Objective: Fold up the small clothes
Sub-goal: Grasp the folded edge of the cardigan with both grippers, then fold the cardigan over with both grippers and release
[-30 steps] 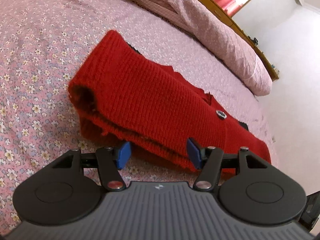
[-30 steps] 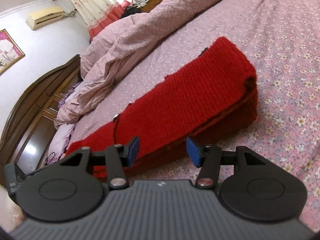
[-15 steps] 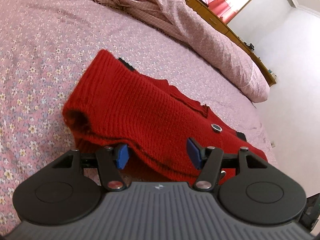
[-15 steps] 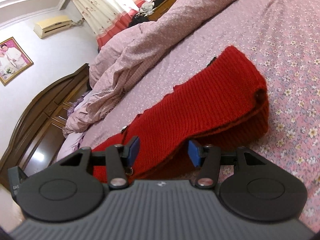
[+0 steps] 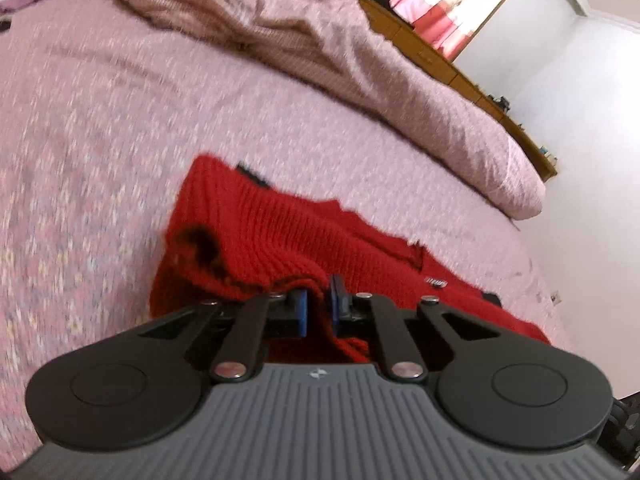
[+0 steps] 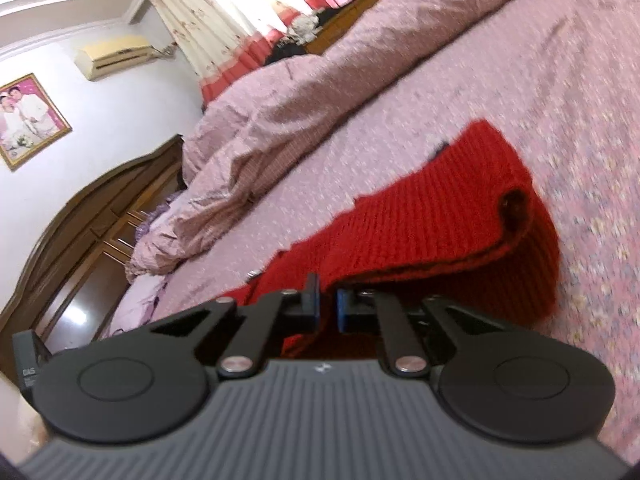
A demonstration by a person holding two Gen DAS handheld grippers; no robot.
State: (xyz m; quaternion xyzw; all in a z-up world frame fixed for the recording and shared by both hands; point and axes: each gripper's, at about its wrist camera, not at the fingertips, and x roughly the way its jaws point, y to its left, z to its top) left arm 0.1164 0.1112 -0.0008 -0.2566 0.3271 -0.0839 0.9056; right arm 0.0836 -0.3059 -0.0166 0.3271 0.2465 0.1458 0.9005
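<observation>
Both claws pinching the red knit sweater on the bed

Left claw [image 5: 317,307] is clamped on the red knit sweater [image 5: 280,232] near its rolled end; right claw [image 6: 328,305] grips the same hem, and the sweater lies folded on the floral pink bedspread [image 5: 100,128].

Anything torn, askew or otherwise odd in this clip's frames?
Nothing stands out. The red sweater lies folded on the bed, both grippers shut on its near edge. The frames are motion-blurred, so fine damage would not show.
</observation>
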